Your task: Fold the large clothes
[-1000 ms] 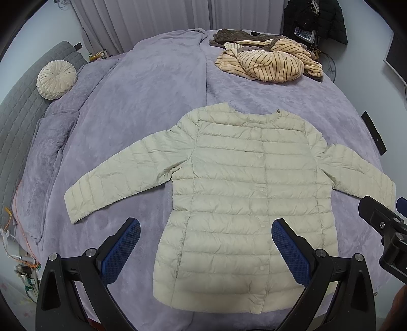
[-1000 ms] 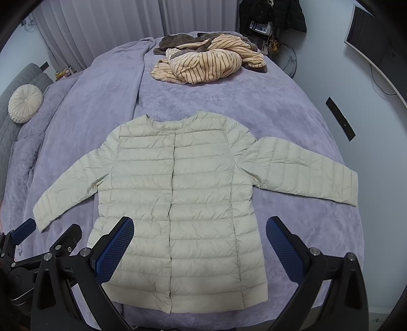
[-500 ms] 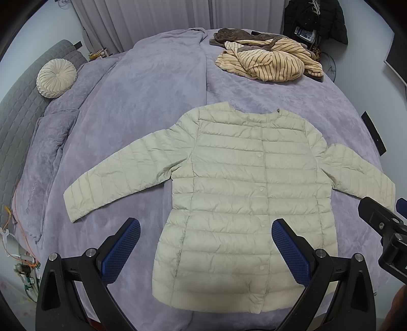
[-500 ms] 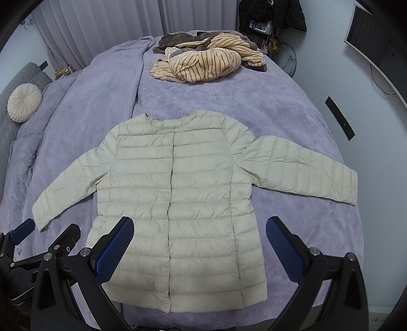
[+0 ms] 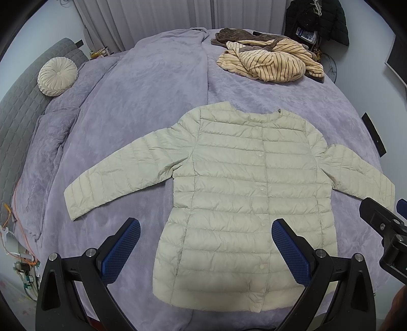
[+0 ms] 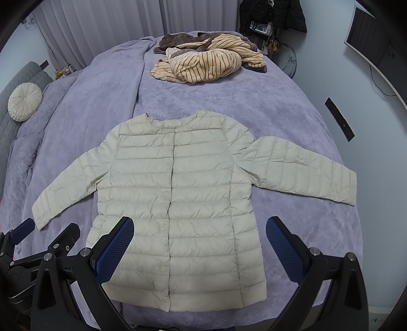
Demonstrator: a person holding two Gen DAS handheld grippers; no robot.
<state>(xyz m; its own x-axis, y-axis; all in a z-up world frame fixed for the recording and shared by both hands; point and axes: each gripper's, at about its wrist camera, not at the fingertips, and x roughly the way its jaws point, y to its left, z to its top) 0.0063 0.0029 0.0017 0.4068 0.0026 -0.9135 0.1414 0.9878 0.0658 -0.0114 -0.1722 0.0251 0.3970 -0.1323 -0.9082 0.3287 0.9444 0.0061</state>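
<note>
A pale beige quilted puffer jacket [image 5: 244,193] lies flat and buttoned on the purple bed, both sleeves spread out to the sides; it also shows in the right wrist view [image 6: 178,193]. My left gripper [image 5: 206,229] is open and empty, held above the jacket's hem on its left half. My right gripper [image 6: 199,226] is open and empty above the hem on the right half. The right gripper shows at the edge of the left wrist view [image 5: 384,226], and the left gripper at the edge of the right wrist view [image 6: 38,244].
A purple blanket [image 5: 142,101] covers the bed. A heap of striped tan and brown clothes [image 5: 272,63] lies at the far end. A round cream cushion [image 5: 57,76] rests against a grey headboard at the left. Dark coats [image 6: 272,15] hang beyond the bed.
Both grippers have shifted very slightly; the jacket sits a touch higher in both views. Nothing was taken hold of, and the jaws stay open.
</note>
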